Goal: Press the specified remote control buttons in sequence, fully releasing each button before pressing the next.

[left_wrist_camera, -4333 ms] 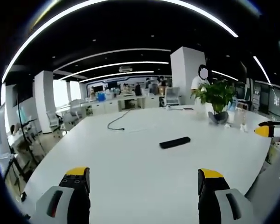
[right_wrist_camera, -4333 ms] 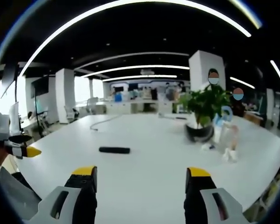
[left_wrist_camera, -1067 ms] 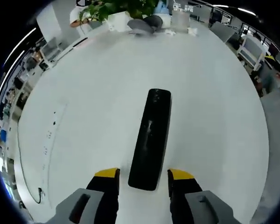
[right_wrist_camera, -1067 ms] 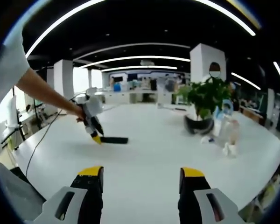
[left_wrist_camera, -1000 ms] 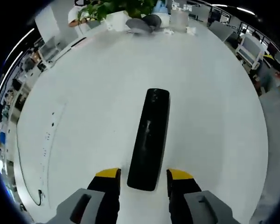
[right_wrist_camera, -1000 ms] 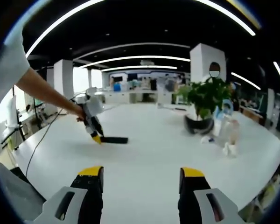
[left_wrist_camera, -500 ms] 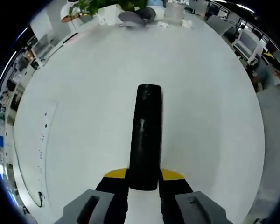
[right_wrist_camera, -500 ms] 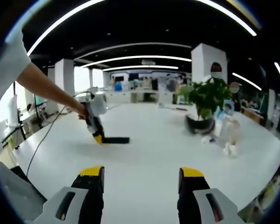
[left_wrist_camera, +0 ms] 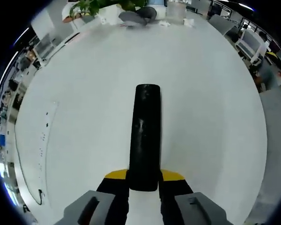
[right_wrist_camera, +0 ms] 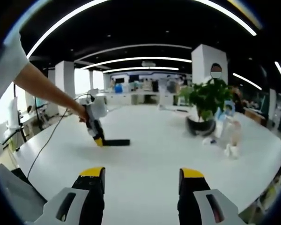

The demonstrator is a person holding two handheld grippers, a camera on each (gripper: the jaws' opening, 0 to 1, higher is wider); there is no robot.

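Observation:
A long black remote control (left_wrist_camera: 143,133) lies on the white table (left_wrist_camera: 75,117), and my left gripper (left_wrist_camera: 144,176) is shut on its near end, yellow-tipped jaws pressed against both sides. In the right gripper view the same remote (right_wrist_camera: 115,142) sits mid-table with the left gripper (right_wrist_camera: 97,137) clamped on its left end, held by a person's outstretched arm (right_wrist_camera: 47,96). My right gripper (right_wrist_camera: 141,174) hovers open above the table's near part, well short of the remote, with nothing between its jaws.
A potted plant (right_wrist_camera: 204,110) in a dark pot and some clear plastic bottles (right_wrist_camera: 227,133) stand at the right of the table. A thin cable (right_wrist_camera: 46,146) runs along the table's left side. Office desks and chairs fill the background.
My left gripper moved in over the remote's near end and closed on it; half a second ago it was clamped as now. The right gripper has barely moved.

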